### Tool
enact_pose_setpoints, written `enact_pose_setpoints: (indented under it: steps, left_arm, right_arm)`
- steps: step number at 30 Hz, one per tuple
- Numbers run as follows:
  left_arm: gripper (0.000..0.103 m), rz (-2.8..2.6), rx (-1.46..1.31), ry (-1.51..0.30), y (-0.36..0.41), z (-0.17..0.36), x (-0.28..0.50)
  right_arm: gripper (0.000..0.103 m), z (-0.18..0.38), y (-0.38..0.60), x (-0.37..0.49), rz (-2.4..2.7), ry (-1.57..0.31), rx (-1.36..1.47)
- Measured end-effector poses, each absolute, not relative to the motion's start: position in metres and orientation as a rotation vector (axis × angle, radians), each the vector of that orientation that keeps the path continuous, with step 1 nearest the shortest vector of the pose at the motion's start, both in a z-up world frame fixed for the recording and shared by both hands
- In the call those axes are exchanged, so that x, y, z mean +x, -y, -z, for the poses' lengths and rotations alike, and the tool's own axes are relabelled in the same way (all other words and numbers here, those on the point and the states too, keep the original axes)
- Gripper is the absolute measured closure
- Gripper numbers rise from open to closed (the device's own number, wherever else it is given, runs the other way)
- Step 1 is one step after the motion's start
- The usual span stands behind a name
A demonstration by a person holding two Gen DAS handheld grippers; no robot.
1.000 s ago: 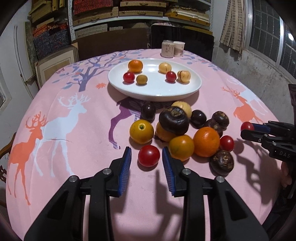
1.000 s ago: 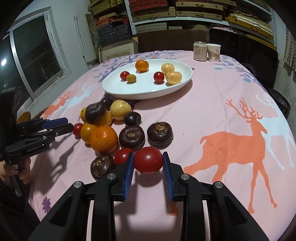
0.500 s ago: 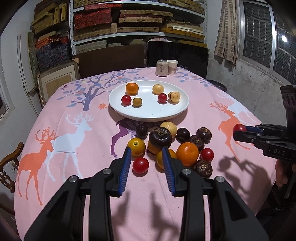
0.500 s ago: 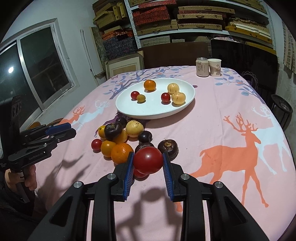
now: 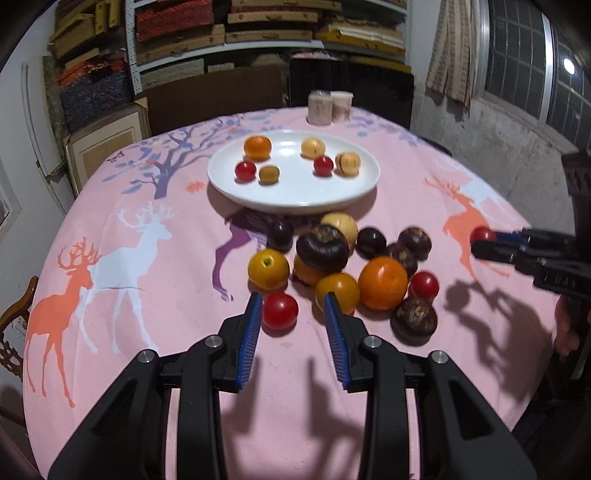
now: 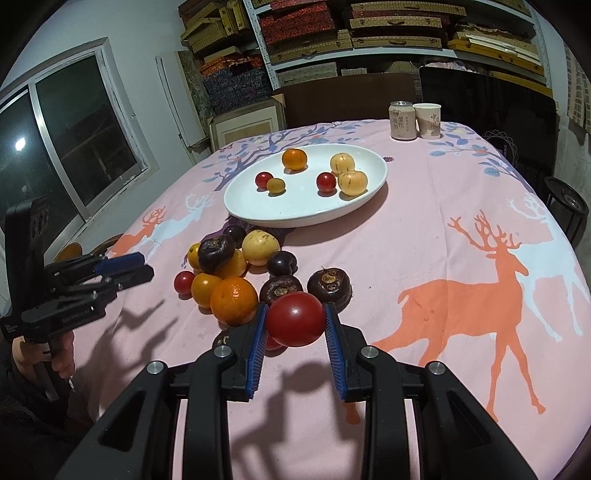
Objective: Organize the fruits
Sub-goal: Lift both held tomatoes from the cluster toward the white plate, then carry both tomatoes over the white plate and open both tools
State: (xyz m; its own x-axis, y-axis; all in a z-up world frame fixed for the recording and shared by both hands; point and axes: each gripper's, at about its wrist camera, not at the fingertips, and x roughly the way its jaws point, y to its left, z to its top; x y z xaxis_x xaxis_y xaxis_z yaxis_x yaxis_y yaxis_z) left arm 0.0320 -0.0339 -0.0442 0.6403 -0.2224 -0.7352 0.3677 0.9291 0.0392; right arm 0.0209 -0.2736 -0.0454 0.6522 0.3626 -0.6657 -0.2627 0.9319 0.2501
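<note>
Two grippers frame our pink deer-print tablecloth (image 6: pixel 461 229), shelves of flat boxes (image 6: pixel 351 33) across the top. Lettering on can (image 6: pixel 402 120) and cup (image 6: pixel 427 120) is too small to read. Our right gripper (image 6: pixel 295 325) clamps a glossy red tomato (image 6: pixel 295 319) at lower centre; our left gripper (image 5: pixel 293 321) hangs nearly closed, empty, over loose round fruits (image 5: pixel 343 266) below the white oval plate (image 5: pixel 295 192).

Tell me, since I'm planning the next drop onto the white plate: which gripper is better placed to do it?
Right. The right gripper is shut on a red tomato above the cloth, ready to carry to the white plate. The left gripper holds nothing; a small tomato lies on the cloth beyond its fingertips.
</note>
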Motion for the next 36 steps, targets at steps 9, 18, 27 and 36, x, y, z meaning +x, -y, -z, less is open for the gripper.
enact_pose_setpoints:
  steps: [9,18,27,36]
  left_arm:
    - [0.069,0.296,0.217,-0.932,0.04,0.094,0.072]
    - [0.076,0.306,0.11,-0.865,0.024,0.075,0.063]
    - [0.076,0.355,0.105,-0.774,0.034,0.041,0.047]
    - [0.076,0.355,0.176,-0.726,0.066,0.017,0.108]
  right_arm:
    - [0.072,0.055,0.27,0.026,-0.369,-0.813,0.137]
    - [0.072,0.057,0.271,0.026,-0.374,-0.816,0.145]
    - [0.072,0.048,0.273,0.028,-0.378,-0.795,0.141]
    - [0.072,0.011,0.266,0.09,-0.4,-0.737,0.122]
